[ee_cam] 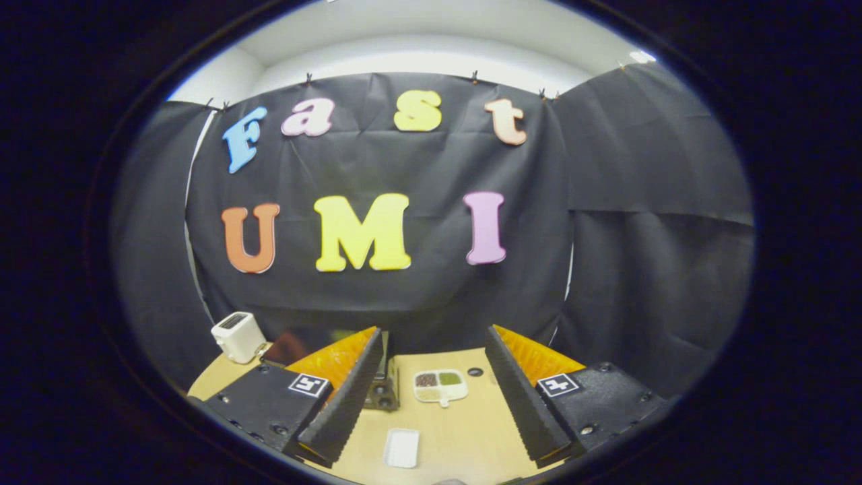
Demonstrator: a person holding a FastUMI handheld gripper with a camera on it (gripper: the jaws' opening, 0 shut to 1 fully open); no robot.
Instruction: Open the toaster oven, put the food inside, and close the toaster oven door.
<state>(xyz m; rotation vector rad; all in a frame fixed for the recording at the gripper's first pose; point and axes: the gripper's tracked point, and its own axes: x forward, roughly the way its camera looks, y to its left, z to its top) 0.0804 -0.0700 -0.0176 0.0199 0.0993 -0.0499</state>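
Note:
My gripper [433, 331] is held high above a light wooden table [465, 431], open, with a wide gap and nothing between its fingers. Far below, between the fingers, lies a white divided plate [441, 386] holding dark, brown and green food. A dark toaster oven [384, 391] stands just left of the plate, mostly hidden behind the left finger; only its end with round knobs shows, so I cannot tell how its door stands. A small white rectangular tray [402, 448] lies nearer to me than the plate.
A white pop-up toaster [237, 335] stands at the table's far left corner, beyond the left finger. A small black disc [475, 371] lies just right of the plate. Black cloth walls close the booth behind and on both sides of the table.

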